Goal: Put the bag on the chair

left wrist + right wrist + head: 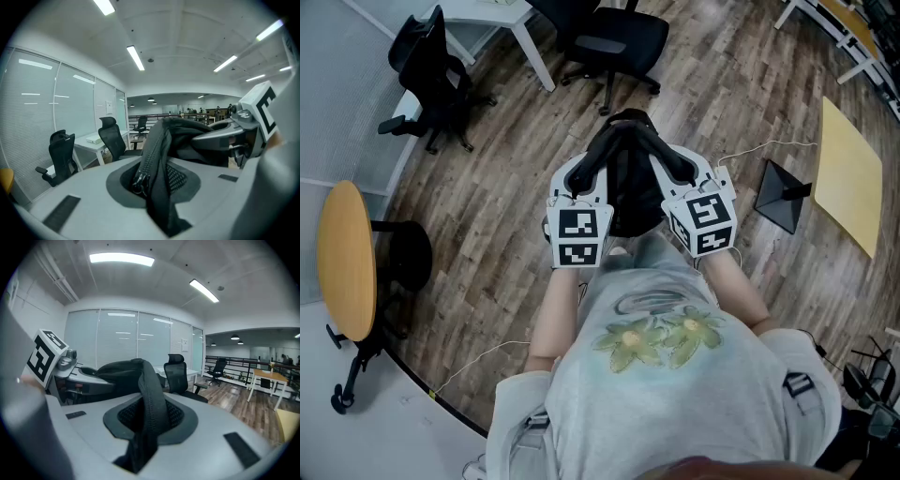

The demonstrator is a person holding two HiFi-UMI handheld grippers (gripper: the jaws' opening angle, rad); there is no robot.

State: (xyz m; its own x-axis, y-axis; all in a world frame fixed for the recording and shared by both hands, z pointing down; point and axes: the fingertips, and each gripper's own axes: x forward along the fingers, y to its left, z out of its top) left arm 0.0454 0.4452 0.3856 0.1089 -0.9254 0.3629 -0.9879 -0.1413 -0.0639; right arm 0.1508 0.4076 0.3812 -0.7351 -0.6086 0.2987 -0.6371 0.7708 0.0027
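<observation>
The black bag (pixel 628 183) hangs in the air in front of me, held between both grippers above the wooden floor. My left gripper (pixel 591 169) is shut on the bag's left side, where a zippered edge (pixel 157 159) is pinched between its jaws. On the right side, my right gripper (pixel 680 169) is shut on a strap-like fold (pixel 150 399). A black office chair (pixel 614 42) stands ahead of the bag beside a white desk (pixel 502 19). It also shows as the chair (pixel 180 376) beyond the jaws in the right gripper view.
A second black chair (pixel 431 70) stands at the far left. A round wooden table (pixel 347 258) is at my left. A black floor stand (pixel 783 197) and a yellow board (pixel 848 173) lie to the right on the floor.
</observation>
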